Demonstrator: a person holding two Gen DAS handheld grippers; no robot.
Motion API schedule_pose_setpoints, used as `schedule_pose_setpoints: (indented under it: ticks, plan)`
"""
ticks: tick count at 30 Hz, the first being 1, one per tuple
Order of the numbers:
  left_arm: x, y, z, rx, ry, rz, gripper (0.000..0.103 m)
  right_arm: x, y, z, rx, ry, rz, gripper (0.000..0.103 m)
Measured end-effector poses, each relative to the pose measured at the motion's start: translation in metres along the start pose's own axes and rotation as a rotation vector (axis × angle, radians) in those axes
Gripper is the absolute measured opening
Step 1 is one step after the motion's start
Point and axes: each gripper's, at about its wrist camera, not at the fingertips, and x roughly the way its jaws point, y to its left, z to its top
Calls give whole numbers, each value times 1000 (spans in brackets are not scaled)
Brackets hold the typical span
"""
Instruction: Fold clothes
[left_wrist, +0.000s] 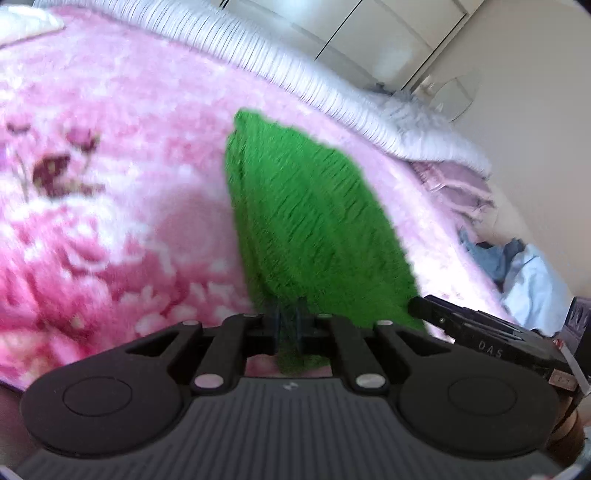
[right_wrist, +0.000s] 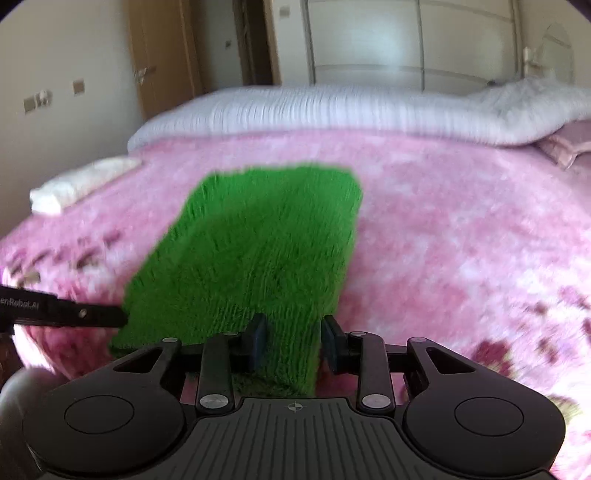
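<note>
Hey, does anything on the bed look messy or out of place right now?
Nothing wrong with the green knit; both grippers hold its near edge. At the bed's far right, a heap of blue clothes lies crumpled and unfolded.

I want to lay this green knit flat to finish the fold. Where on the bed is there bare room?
Bare pink blanket lies right of the green knit, up to the white quilt. Left is tighter: a folded white cloth lies there. The blue clothes pile crowds the bed's far corner.
</note>
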Motion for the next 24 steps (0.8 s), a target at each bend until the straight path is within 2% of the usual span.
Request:
schedule_pose_setpoints:
  ticks: [2, 6, 9, 12, 19, 21, 24]
  plan:
    - [-5, -8, 8, 24, -24, -34, 5, -2, 2, 5, -6, -24, -2, 31]
    - [16, -27, 20, 73, -14, -67, 5, -6, 6, 15, -18, -73, -5, 31]
    - [40, -39, 16, 134, 10, -14, 6, -9, 9, 22, -27, -109, -7, 31]
    - [57, -44, -1, 227, 26, 84, 11, -5, 10, 16, -51, -115, -18, 31]
    - [56, -51, -27, 364, -55, 143, 12, 11, 10, -11, -123, -103, -51, 31]
    - [52, -49, -29, 350, -73, 131, 11, 15, 10, -18, -143, -99, -60, 31]
    - [42, -40, -15, 258, -53, 82, 10, 16, 5, -22, -152, -92, -52, 31]
